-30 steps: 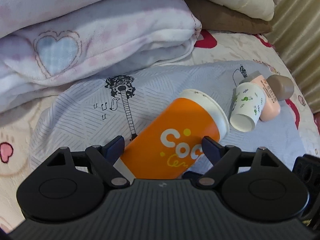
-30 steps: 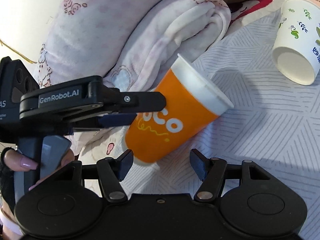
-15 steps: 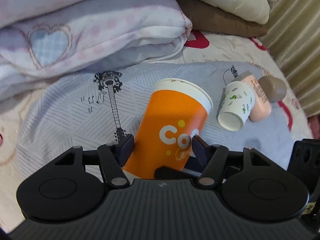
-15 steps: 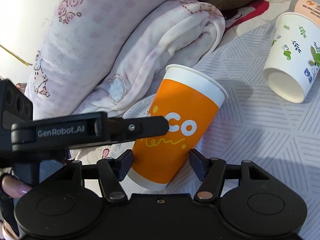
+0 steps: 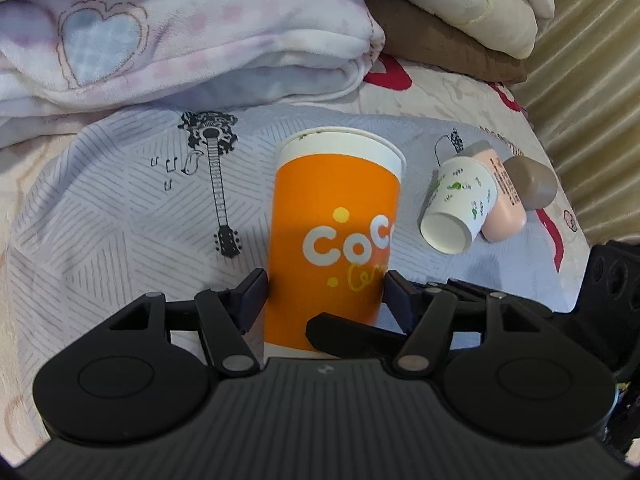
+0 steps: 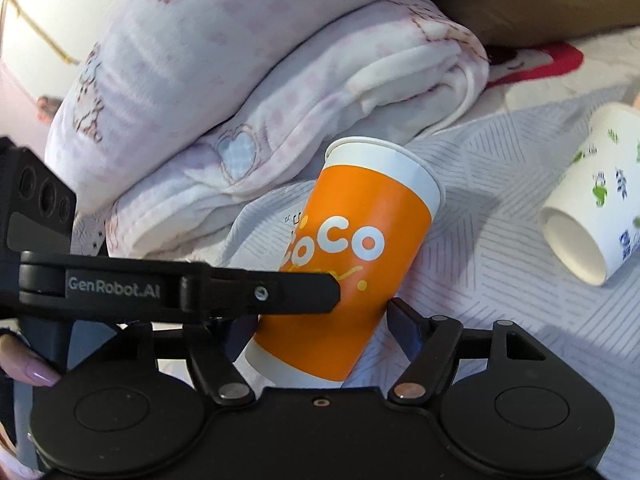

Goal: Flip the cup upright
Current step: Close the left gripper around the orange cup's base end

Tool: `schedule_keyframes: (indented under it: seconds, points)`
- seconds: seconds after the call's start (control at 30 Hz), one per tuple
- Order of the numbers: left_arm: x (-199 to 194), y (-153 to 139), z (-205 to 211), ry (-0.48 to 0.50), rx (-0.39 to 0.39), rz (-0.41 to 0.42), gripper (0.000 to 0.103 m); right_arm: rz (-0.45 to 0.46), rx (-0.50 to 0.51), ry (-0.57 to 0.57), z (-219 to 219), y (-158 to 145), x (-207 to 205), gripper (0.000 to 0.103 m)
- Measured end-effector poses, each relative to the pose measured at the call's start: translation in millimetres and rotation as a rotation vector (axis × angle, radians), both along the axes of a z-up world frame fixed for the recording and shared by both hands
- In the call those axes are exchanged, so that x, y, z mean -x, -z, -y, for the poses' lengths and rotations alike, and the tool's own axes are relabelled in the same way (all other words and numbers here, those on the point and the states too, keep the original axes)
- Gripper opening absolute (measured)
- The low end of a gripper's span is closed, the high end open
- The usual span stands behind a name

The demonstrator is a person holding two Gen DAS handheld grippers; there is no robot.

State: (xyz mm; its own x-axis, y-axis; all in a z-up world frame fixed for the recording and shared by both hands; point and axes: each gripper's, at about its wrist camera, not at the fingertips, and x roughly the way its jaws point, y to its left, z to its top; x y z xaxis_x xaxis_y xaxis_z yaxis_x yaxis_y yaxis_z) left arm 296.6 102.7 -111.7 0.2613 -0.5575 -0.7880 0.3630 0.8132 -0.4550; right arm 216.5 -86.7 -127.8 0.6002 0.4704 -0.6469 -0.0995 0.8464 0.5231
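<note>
The orange cup (image 5: 334, 236) stands nearly upright on the guitar-print cloth (image 5: 120, 216), beside the fallen white cup (image 5: 460, 204), clamped low by the left claw (image 5: 325, 294) while the right claw (image 6: 322, 322) brackets it unclosed; judged next: settle, then release.

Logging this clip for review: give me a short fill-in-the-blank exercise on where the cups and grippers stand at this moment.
1. The orange cup stands with its open rim facing ____.
2. The white cup with green prints lies on its ____.
3. The jaws of the left gripper are shut on the ____ cup.
4. The heart on the folded blanket is coloured ____.

Missing words: up; side; orange; blue
</note>
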Motion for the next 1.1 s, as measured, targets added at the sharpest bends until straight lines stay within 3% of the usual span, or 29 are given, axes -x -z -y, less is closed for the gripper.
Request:
schedule_keyframes:
  seconds: [0.17, 0.33, 0.5, 0.73, 0.87, 1.1]
  points:
    - [15.1, -6.7, 1.3, -0.022, 0.036, -0.036, 0.062, -0.027, 0.019, -0.053, 5.9, -4.6, 8.5, 0.075]
    - [38.4, -8.7, 0.4, -0.032, 0.116, -0.096, 0.062, -0.129, 0.060, -0.146, 12.7, -20.2, 18.8, 0.074]
    - [55.9, 2.5, 18.2, -0.022, 0.144, -0.201, 0.062, -0.179, 0.074, -0.192, 33.6, -26.7, 36.6, 0.073]
    - [75.1, 6.3, 51.3, -0.031, 0.198, -0.276, 0.061, -0.208, 0.098, -0.217, 67.2, -33.2, 61.0, 0.073]
    - [92.0, 16.4, 72.1, -0.033, 0.210, -0.338, 0.061, -0.236, 0.112, -0.237, 86.2, -35.1, 70.8, 0.073]
    - [109.7, 27.7, 100.1, -0.019, 0.166, -0.351, 0.060, -0.263, 0.196, -0.296, 96.8, -34.3, 89.8, 0.073]
